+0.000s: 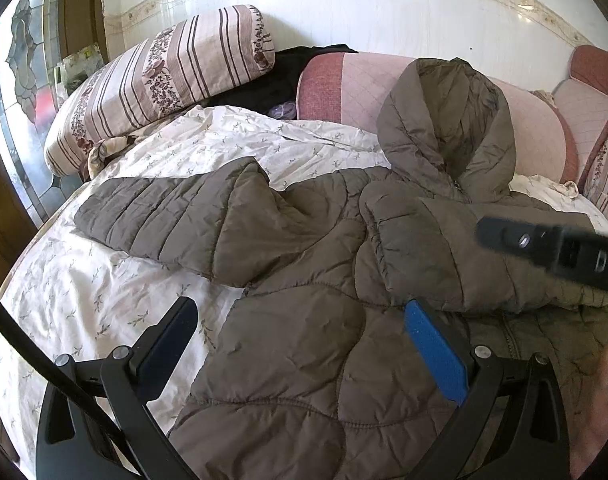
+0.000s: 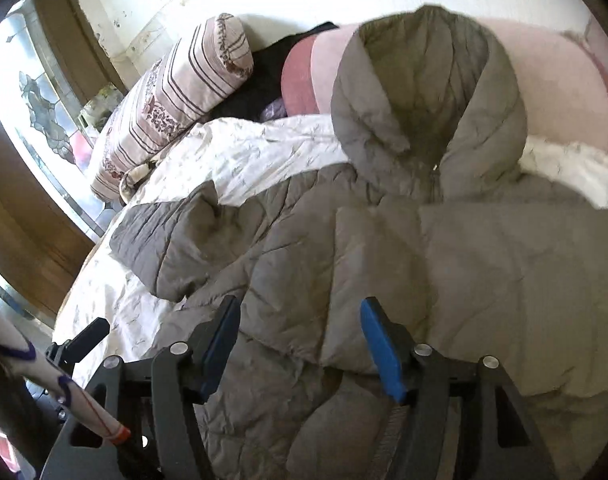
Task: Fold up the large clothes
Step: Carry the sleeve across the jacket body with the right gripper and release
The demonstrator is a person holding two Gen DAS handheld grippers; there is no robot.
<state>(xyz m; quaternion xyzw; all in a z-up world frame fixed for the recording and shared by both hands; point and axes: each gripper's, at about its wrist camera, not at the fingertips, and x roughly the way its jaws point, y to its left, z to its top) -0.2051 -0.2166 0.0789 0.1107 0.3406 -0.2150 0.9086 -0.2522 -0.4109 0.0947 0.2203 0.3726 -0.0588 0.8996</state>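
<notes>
Lying rumpled, quilted puffy jacket (image 2: 343, 248); both hand-held grippers, left (image 1: 300, 344) and right (image 2: 300, 344), gape empty.

A hooded puffer jacket (image 1: 304, 264) lies spread on the bed sheet (image 1: 64, 280), hood (image 1: 443, 128) at upper right propped against a bolster cushion (image 1: 543, 136), one sleeve (image 1: 164, 208) stretched left; a striped pillow (image 1: 160, 80) sits at upper left

A bed is covered by a cream floral sheet (image 1: 104, 280). A striped bolster (image 1: 160, 80) and pink quilted cushion (image 1: 535, 136) are set against a white tiled wall (image 1: 383, 12). Daylight is admitted through a leaded-glass door (image 1: 24, 60).
</notes>
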